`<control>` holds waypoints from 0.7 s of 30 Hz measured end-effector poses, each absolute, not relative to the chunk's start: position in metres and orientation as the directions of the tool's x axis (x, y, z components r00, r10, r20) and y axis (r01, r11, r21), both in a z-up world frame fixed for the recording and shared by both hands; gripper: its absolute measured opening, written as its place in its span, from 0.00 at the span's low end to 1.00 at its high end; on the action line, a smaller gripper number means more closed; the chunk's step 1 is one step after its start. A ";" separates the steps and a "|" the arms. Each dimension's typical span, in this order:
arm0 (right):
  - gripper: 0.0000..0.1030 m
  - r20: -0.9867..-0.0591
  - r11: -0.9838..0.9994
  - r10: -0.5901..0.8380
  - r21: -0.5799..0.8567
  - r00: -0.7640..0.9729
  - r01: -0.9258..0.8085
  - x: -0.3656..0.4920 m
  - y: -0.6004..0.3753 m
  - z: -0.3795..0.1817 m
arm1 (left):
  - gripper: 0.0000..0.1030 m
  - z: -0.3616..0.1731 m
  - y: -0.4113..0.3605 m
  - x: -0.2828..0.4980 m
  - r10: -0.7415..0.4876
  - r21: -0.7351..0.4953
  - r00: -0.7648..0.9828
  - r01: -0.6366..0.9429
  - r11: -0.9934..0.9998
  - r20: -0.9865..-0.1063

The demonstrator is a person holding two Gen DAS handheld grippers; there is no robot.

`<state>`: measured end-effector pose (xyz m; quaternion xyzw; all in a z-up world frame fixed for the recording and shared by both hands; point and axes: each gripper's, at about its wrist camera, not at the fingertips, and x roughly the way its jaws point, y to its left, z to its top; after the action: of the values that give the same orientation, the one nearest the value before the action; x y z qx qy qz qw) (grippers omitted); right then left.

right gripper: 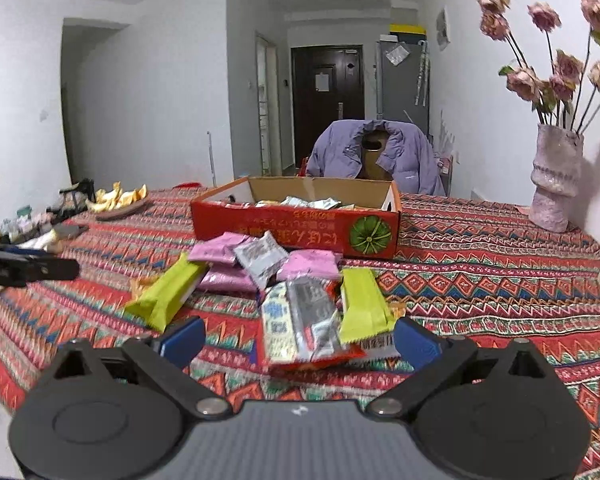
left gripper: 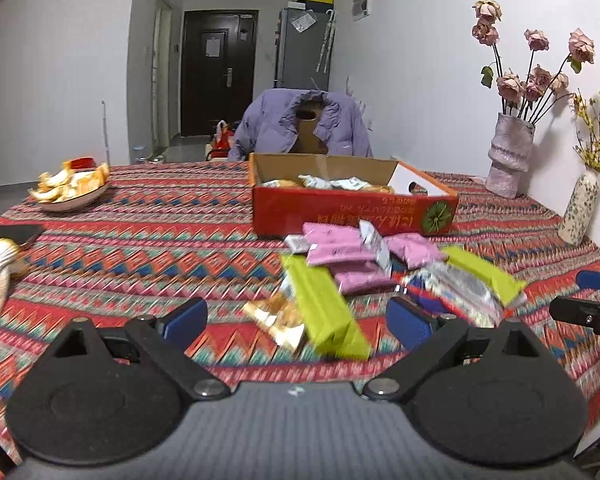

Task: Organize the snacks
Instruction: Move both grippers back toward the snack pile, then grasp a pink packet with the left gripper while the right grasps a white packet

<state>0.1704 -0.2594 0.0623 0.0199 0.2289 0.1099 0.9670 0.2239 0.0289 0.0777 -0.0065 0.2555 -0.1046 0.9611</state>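
Bench: patterned cloth (right gripper: 480, 280), box (right gripper: 300, 228) at 12 o'clock.
Left tool (left gripper: 296, 322): wide, empty; green pack (left gripper: 324, 312) between fingers, lengthwise.
Right tool (right gripper: 298, 340): wide, empty; red pack (right gripper: 300, 328) ahead.

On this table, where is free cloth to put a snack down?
Free cloth lies between the white bowl of orange peel and the red cardboard box, and between that box and the pink ribbed vase. Crowded: the loose snack packets before the box.

home dining room | patterned tablecloth (left gripper: 140, 216), rose vase (left gripper: 510, 154) (wilted), fridge (left gripper: 302, 44)
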 end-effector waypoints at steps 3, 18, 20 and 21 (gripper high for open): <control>0.82 -0.425 0.961 0.260 0.197 0.867 -0.192 0.194 -0.270 0.063 | 0.95 0.075 0.013 0.263 -0.226 -0.101 0.832 0.204 0.974 -0.507; 0.67 -0.477 0.950 0.287 0.253 0.831 -0.183 0.302 -0.264 0.058 | 0.78 0.027 -0.039 0.421 -0.287 -0.155 0.753 0.243 0.957 -0.592; 0.60 -0.483 0.943 0.312 0.266 0.818 -0.202 0.319 -0.258 0.056 | 0.59 0.020 -0.034 0.421 -0.302 -0.185 0.738 0.239 0.953 -0.603; 0.59 -0.486 0.938 0.324 0.275 0.812 -0.209 0.329 -0.255 0.054 | 0.58 0.018 -0.032 0.421 -0.313 -0.197 0.731 0.243 0.950 -0.607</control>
<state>0.3290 -0.2545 0.0545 0.1047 0.2726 0.1409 0.9460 0.4214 -0.0316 0.0184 -0.0521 0.3349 -0.1498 0.9288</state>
